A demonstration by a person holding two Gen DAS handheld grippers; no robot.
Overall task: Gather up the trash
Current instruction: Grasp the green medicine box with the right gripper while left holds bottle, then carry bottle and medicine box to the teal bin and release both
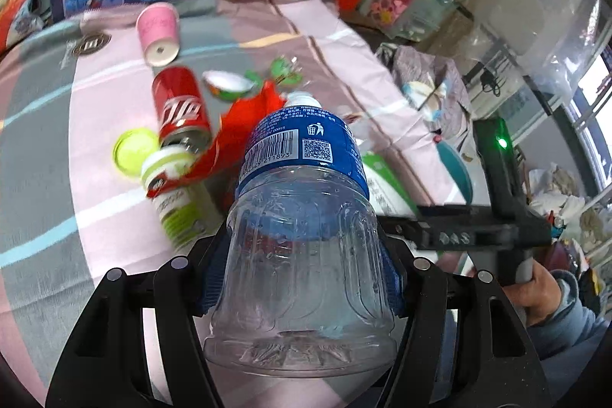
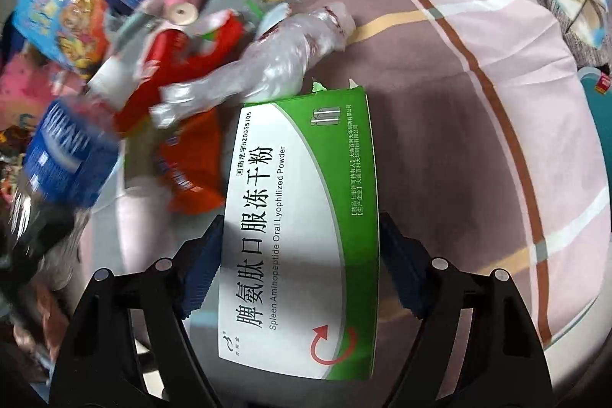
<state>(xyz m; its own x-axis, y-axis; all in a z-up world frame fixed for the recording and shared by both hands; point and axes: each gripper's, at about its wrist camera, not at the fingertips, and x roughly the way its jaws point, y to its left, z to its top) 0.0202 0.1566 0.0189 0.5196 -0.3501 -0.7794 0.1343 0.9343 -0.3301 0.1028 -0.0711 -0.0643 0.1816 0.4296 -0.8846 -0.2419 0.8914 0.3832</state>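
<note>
The left gripper (image 1: 302,278) is clamped on the lower body of an empty plastic bottle (image 1: 302,217): light, thin-walled, slippery, liable to buckle. The right gripper (image 2: 302,274) is clamped across a stiff, light medicine box (image 2: 302,217), raised above the bed (image 2: 459,83). Remaining litter lies at 10 to 12 o'clock; open bedding extends toward 2 o'clock.
</note>
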